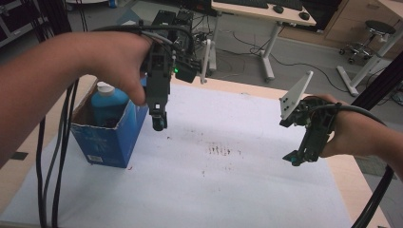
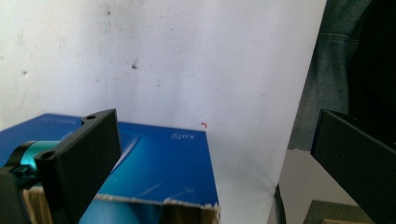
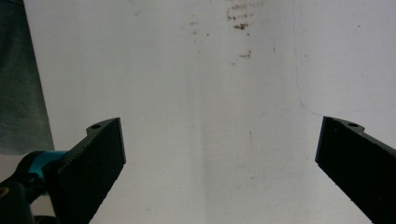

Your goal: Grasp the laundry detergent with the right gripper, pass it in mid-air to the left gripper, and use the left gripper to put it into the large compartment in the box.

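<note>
Blue cardboard box (image 1: 110, 137) stands open-topped at the left side of the worktop (image 1: 237, 190), on the white sheet, with a blue bottle (image 1: 108, 105) upright inside it, its white cap just clear of the torn rim. The left tongs (image 1: 159, 122) hang just beside the box's right wall, pointing down, empty; in the left gripper view their jaws stand wide apart, with the box (image 2: 159, 163) below and to one side rather than between them. The right tongs (image 1: 295, 159) are well apart from the box, over the bare right side of the sheet, jaws wide and empty in the right gripper view, with only faint brown stains (image 3: 238, 18) ahead.

The step in hand looks like a reach for the bottle in the box. To do it well, the left tongs should first move sideways until they sit squarely over the cap, then descend straight, so neither jaw catches the ragged cardboard edge. The grip should land on the neck or shoulder under the cap, where the body is narrow enough for the jaws. The box is light and may lift with the bottle, so the right tongs would do well to come across and press or pinch the box's near wall while the bottle is drawn straight up, not tilted.
</note>
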